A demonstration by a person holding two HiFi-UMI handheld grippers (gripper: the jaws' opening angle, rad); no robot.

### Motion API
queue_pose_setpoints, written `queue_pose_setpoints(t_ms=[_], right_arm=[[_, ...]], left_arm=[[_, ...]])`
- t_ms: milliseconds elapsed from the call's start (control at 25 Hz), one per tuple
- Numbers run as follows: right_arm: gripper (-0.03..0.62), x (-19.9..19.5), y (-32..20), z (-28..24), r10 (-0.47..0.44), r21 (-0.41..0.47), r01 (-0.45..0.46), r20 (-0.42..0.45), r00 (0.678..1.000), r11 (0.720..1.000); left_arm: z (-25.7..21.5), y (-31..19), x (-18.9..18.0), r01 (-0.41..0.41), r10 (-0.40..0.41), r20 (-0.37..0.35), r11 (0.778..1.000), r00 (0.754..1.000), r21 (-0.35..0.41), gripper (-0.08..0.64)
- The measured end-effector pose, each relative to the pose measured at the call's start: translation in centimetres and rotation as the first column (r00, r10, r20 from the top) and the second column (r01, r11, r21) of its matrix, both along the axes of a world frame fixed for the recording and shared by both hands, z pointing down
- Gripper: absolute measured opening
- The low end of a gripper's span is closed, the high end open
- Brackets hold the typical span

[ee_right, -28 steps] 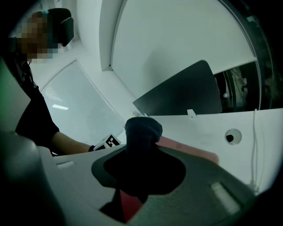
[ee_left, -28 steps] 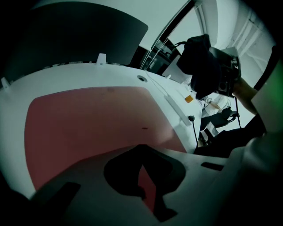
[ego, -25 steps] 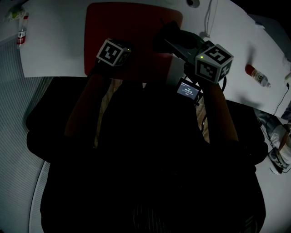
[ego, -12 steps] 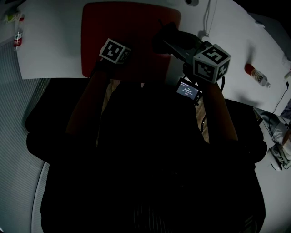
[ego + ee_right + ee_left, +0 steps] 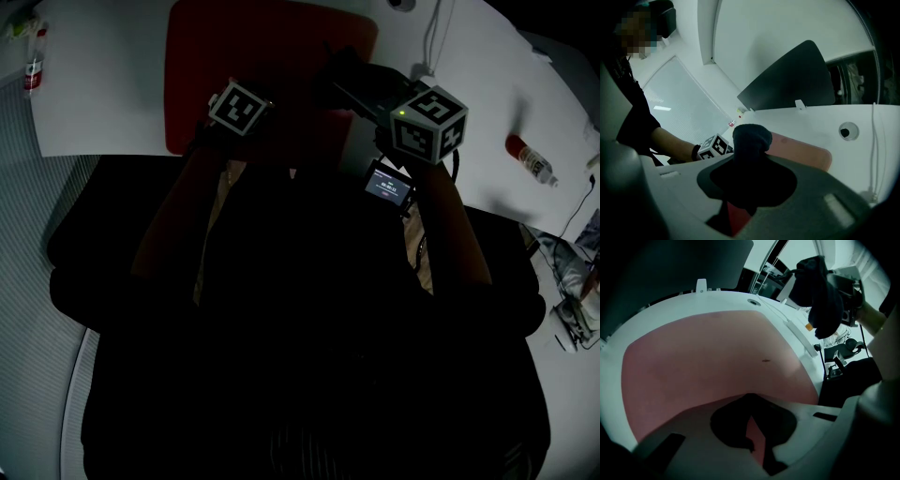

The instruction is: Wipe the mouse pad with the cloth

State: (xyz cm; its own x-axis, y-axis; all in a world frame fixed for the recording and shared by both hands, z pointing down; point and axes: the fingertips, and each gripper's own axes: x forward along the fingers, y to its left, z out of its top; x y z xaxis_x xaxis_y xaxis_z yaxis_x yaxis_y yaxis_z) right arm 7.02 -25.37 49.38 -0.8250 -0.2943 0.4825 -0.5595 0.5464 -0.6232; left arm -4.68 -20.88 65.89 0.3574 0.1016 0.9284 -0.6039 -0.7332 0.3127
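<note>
The red mouse pad point(image 5: 272, 56) lies on the white desk point(image 5: 112, 84); in the left gripper view the pad point(image 5: 708, 357) fills the middle. My left gripper point(image 5: 239, 101) is over the pad's near edge, its jaws point(image 5: 750, 423) drawn together with only a thin sliver of red between them. My right gripper point(image 5: 361, 89) hovers at the pad's right side, shut on a dark cloth point(image 5: 339, 73). That cloth point(image 5: 749, 138) bulges out of the jaws, and it hangs above the desk at the upper right of the left gripper view point(image 5: 818, 291).
A small bottle point(image 5: 532, 157) lies on the desk at the right and another point(image 5: 35, 70) stands at the far left. A cable point(image 5: 433, 37) and a round desk hole point(image 5: 847, 131) sit behind the pad. A dark partition panel point(image 5: 797, 79) rises at the desk's back edge.
My right gripper with the cloth has drifted slightly left, toward the pad. The left gripper stays at the pad's near edge.
</note>
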Motion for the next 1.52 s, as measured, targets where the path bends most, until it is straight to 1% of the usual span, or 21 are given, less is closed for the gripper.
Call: queue_pose_setpoints(t_ms=[120, 200, 280, 360, 520, 720, 840, 1000, 1120, 1240, 1280, 1320, 1360, 1400, 1480, 1520], right_arm=[[0.101, 0.0, 0.1, 2.3, -0.047, 0.002, 0.047, -0.061, 0.997, 0.999], [0.102, -0.1, 0.4, 4.2, -0.101, 0.000, 0.102, -0.123, 0.987, 0.995], [0.102, -0.3, 0.7, 6.5, -0.165, -0.008, 0.167, -0.193, 0.967, 0.986], [0.101, -0.8, 0.8, 8.6, -0.210, -0.005, 0.215, -0.239, 0.948, 0.977], [0.102, -1.6, 1.4, 11.5, -0.286, -0.010, 0.299, -0.315, 0.905, 0.954], [0.101, -2.8, 2.2, 13.3, -0.359, -0.013, 0.383, -0.381, 0.852, 0.924], [0.101, -3.1, 2.3, 13.9, -0.374, 0.002, 0.413, -0.422, 0.826, 0.911], [0.103, -3.3, 2.4, 14.2, -0.350, 0.052, 0.425, -0.482, 0.803, 0.904], [0.101, -3.2, 2.7, 14.2, -0.326, 0.080, 0.419, -0.504, 0.800, 0.904], [0.101, -4.1, 3.9, 14.3, -0.343, 0.090, 0.441, -0.500, 0.796, 0.893], [0.101, -4.8, 4.8, 14.3, -0.369, 0.087, 0.465, -0.490, 0.790, 0.881], [0.101, -5.6, 6.1, 14.3, -0.411, 0.079, 0.505, -0.481, 0.774, 0.860], [0.101, -6.5, 7.6, 14.3, -0.463, 0.071, 0.557, -0.475, 0.748, 0.827], [0.101, -7.4, 9.2, 14.4, -0.519, 0.065, 0.615, -0.472, 0.712, 0.786], [0.101, -8.6, 11.6, 14.6, -0.615, 0.055, 0.718, -0.472, 0.631, 0.694], [0.101, -8.9, 12.1, 14.6, -0.649, 0.049, 0.750, -0.466, 0.601, 0.659]], left_arm=[[0.0, 0.0, 0.0, -0.009, 0.009, -0.001, 1.000, 1.000, 0.013, 0.000], [0.0, -0.1, 0.0, -0.009, 0.009, 0.000, 1.000, 1.000, 0.023, 0.000], [0.0, -0.1, 0.1, -0.005, 0.005, -0.003, 1.000, 1.000, 0.022, 0.000], [-0.1, -0.2, 0.1, -0.002, 0.002, -0.007, 1.000, 1.000, 0.021, 0.000], [-0.3, -0.2, 0.4, -0.004, 0.004, -0.011, 1.000, 1.000, 0.029, 0.000], [-0.3, -0.3, 0.3, -0.002, 0.003, -0.014, 0.999, 1.000, 0.032, 0.000], [-0.3, -0.2, 0.3, -0.001, 0.002, -0.015, 1.000, 1.000, 0.029, 0.000], [-0.4, -0.2, 0.3, 0.004, -0.004, -0.015, 0.999, 1.000, 0.032, 0.000], [-0.3, -0.1, 0.4, 0.002, -0.001, -0.018, 1.000, 1.000, 0.031, 0.000], [-0.4, -0.3, 0.6, -0.002, 0.003, -0.027, 1.000, 1.000, 0.027, 0.000], [-0.4, -0.3, 0.6, 0.000, 0.001, -0.029, 1.000, 1.000, 0.027, 0.000], [-0.4, -0.3, 0.6, 0.002, -0.001, -0.030, 1.000, 1.000, 0.029, 0.000], [-0.4, -0.3, 0.6, 0.004, -0.003, -0.029, 1.000, 1.000, 0.031, 0.000], [-0.4, -0.3, 0.6, 0.006, -0.005, -0.029, 0.999, 1.000, 0.032, 0.000], [-0.4, -0.3, 0.7, 0.004, -0.004, -0.030, 1.000, 1.000, 0.028, 0.000], [-0.4, -0.2, 0.7, 0.002, -0.001, -0.031, 1.000, 1.000, 0.025, 0.000]])
